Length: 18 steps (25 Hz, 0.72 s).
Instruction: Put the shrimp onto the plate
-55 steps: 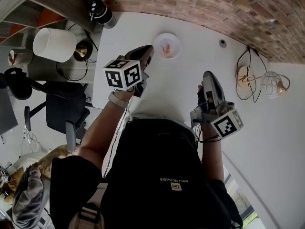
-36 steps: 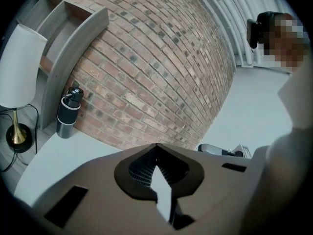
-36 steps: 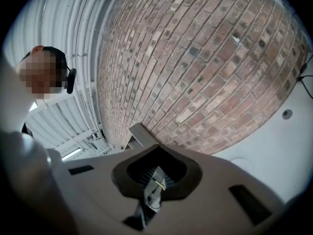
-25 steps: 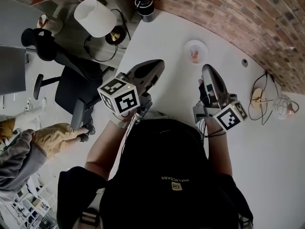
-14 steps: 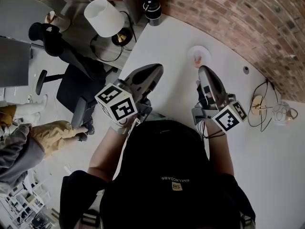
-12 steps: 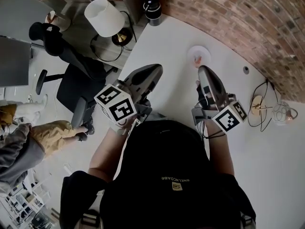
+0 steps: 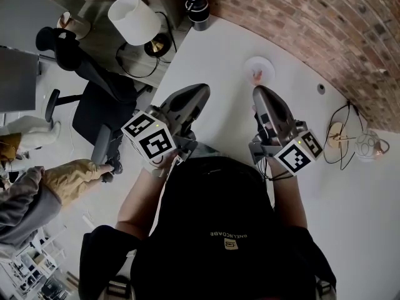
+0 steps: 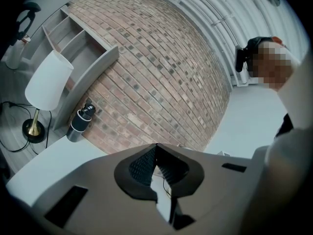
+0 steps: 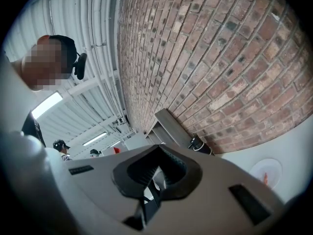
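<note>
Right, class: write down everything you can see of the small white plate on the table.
The plate is small, round and plain white, smooth and perhaps ceramic. It lies flat on the white table, near the edge that runs along the brick wall. A small orange shrimp lies on it, a little off centre. Nothing else rests on it.

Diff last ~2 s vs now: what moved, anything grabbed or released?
The left gripper has drawn back from beside the plate toward the person's body. The head view has swung too, so everything sits differently in frame. Nothing was taken hold of or let go. Unchanged: the shrimp lies on the plate and the right gripper is held close in. Both pairs of jaws are shut and empty.
</note>
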Each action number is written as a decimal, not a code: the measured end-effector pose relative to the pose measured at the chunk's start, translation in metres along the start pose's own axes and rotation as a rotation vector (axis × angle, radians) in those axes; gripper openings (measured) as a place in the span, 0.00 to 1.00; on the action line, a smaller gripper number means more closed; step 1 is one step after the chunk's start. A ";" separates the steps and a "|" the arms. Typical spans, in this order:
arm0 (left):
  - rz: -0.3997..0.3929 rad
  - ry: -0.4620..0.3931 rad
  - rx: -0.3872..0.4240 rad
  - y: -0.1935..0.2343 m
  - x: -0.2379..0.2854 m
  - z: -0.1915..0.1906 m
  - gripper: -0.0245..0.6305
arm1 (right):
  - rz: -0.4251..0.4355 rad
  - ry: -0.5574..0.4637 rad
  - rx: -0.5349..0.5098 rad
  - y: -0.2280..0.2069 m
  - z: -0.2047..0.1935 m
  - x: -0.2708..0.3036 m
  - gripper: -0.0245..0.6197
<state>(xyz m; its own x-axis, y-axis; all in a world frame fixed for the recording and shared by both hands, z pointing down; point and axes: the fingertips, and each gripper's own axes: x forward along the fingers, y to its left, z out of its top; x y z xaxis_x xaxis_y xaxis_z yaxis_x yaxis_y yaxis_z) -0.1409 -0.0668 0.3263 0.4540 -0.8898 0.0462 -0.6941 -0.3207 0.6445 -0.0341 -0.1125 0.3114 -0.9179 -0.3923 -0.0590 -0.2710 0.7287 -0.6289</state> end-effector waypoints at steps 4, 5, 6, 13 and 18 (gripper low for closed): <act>0.004 -0.002 -0.007 0.002 0.000 0.000 0.04 | 0.013 0.012 -0.012 0.003 -0.002 0.002 0.04; 0.004 -0.001 -0.007 0.002 -0.001 0.000 0.04 | 0.014 0.013 -0.011 0.003 -0.002 0.002 0.04; 0.004 -0.001 -0.005 0.003 -0.001 0.000 0.04 | 0.014 0.013 -0.010 0.003 -0.003 0.003 0.04; 0.009 0.008 -0.010 0.005 -0.001 -0.002 0.04 | 0.008 0.008 0.001 0.001 -0.004 0.003 0.04; 0.008 0.014 -0.014 0.006 0.001 -0.004 0.04 | 0.001 0.004 0.004 -0.001 -0.003 0.002 0.04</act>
<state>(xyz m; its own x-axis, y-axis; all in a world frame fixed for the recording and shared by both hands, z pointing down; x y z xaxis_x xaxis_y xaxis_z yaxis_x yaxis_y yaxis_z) -0.1427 -0.0680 0.3335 0.4566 -0.8875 0.0620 -0.6898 -0.3091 0.6547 -0.0367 -0.1119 0.3143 -0.9196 -0.3888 -0.0563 -0.2687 0.7270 -0.6319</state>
